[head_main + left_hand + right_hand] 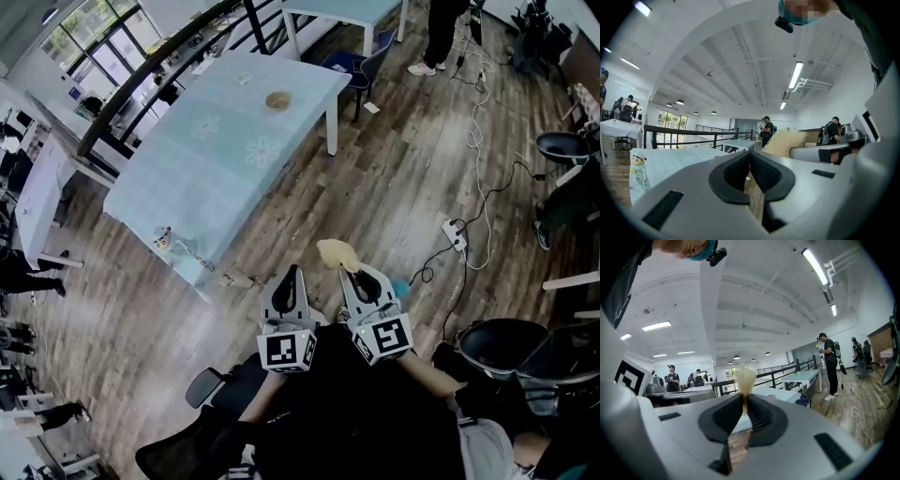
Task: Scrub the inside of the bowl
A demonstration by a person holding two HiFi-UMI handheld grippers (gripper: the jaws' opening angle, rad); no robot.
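Bowl (pixel 277 99) sits on table (pixel 192 178); right gripper (pixel 353 272) clamps yellow scrubber (pixel 336 253).

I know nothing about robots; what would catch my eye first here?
Low in the head view, the grey right gripper pinches a fluffy pale yellow scrubbing pad, while the grey left gripper beside it is shut on nothing. Farther off, a small round tan bowl sits on a long table draped in pale blue cloth.

Brown wood-plank floor (pixel 394 178), long pale-blue cloth-covered tabletop (pixel 225 141) beside a black metal railing (pixel 150 82) — big windows (pixel 94 37) beyond. White ceiling (pixel 740 61) with fluorescent tube lights (pixel 795 75); white power strip (pixel 455 234) lying on the floor.
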